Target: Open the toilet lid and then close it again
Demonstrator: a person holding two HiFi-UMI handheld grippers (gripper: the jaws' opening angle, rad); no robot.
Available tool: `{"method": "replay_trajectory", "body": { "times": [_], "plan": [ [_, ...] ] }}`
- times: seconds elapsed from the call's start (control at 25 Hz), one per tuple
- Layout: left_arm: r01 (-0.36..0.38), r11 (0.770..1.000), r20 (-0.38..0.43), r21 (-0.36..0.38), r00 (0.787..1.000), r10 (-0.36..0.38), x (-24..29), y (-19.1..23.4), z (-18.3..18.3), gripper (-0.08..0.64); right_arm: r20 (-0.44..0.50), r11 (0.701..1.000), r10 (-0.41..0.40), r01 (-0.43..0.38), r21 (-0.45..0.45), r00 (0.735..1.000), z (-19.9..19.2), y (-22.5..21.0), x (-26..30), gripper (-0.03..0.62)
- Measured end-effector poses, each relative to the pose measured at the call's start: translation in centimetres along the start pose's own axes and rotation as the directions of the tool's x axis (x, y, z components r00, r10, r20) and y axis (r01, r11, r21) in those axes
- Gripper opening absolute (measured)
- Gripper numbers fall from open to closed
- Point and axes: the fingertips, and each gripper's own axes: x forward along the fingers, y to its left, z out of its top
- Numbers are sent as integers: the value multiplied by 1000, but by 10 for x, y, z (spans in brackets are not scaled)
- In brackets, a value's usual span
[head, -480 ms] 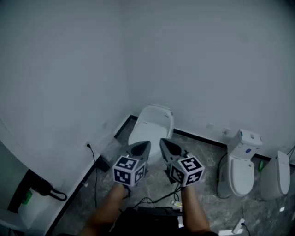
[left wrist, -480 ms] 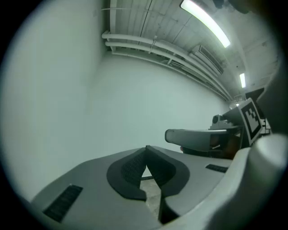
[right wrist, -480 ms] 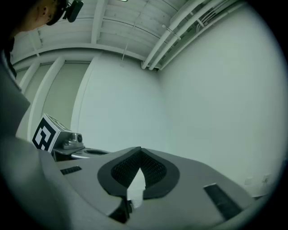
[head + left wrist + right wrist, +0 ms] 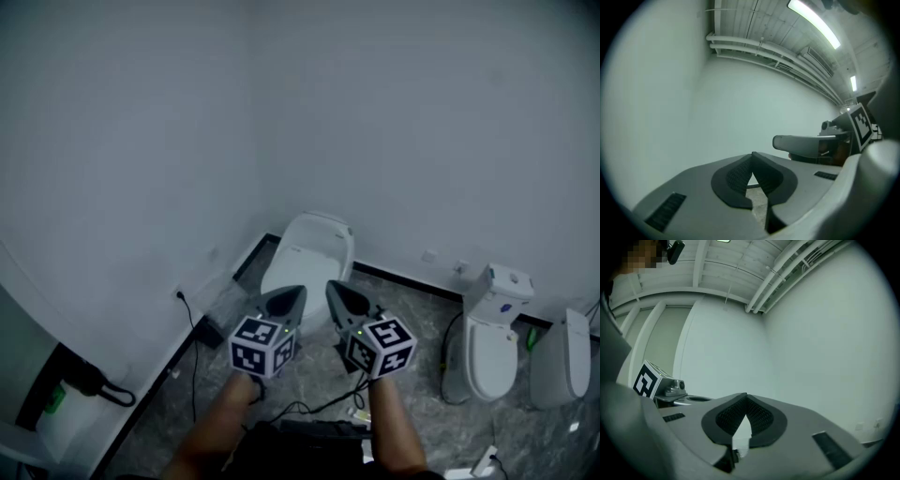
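The toilet [image 4: 306, 255] stands on the floor in the corner where two white walls [image 4: 422, 122] meet, and its white lid [image 4: 300, 270] lies down, closed. Nothing touches it.

Just in front of the toilet, on the near side, the person holds both grippers side by side, pointing roughly level toward it. The left gripper [image 4: 289, 300] has its jaws pressed together with nothing between them, as the left gripper view [image 4: 752, 158] shows plainly. The right gripper [image 4: 339, 296] is likewise closed and empty [image 4: 745, 398]. Their tips sit near each other but apart, above the toilet's front edge as seen from the head view.

To the right of the toilet, well apart along the same wall, stand a second toilet [image 4: 492, 342] and, beyond it, a third [image 4: 561, 356] on the grey marbled floor [image 4: 412, 309].
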Motion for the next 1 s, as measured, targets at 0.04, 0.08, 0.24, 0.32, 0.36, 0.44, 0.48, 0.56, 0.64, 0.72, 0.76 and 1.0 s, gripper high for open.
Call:
{"method": "replay_trajectory", "body": {
  "times": [0.04,0.08,0.24,0.32,0.36,0.44,0.48,0.56,0.64,0.72,0.76,1.0],
  "plan": [
    [-1,1000,-1,0,1000,1,0,-1,-1,6,1,1000,0,0,0,1000,0,-1,-1,9],
    [-3,1000,-2,0,1000,3,1,-1,-1,6,1,1000,0,0,1,1000,0,-2,-1,9],
    [-5,1000,-8,3,1000,5,5,-4,-4,6,-5,1000,3,-3,6,1000,-3,-8,-3,9],
    [-4,1000,-11,5,1000,5,5,-6,-6,6,-12,1000,6,-6,9,1000,-6,-9,-3,9],
    [-7,1000,-12,5,1000,7,5,-6,-7,6,-15,1000,8,-8,10,1000,-7,-10,-3,9],
    [-15,1000,-15,8,1000,15,5,-4,-8,7,-20,1000,13,-13,13,1000,-9,-10,-3,9],
    [-17,1000,-16,13,1000,17,6,-3,-8,6,-22,1000,15,-15,12,1000,-9,-11,-2,11],
    [-18,1000,-19,24,1000,19,7,-3,-8,6,-26,1000,19,-19,8,999,-9,-13,0,9],
    [-24,999,-25,29,999,24,9,0,-10,6,-29,1000,22,-22,10,999,-8,-15,2,9],
    [-30,999,-30,27,999,31,11,6,-12,6,-33,1000,23,-23,12,999,-9,-16,7,11],
    [-32,999,-33,25,999,33,13,10,-12,6,-37,1000,22,-22,13,999,-10,-17,9,9],
    [-28,999,-43,16,999,29,27,37,-18,7,-63,1000,2,0,28,998,-22,-27,32,11]
  ]
}}
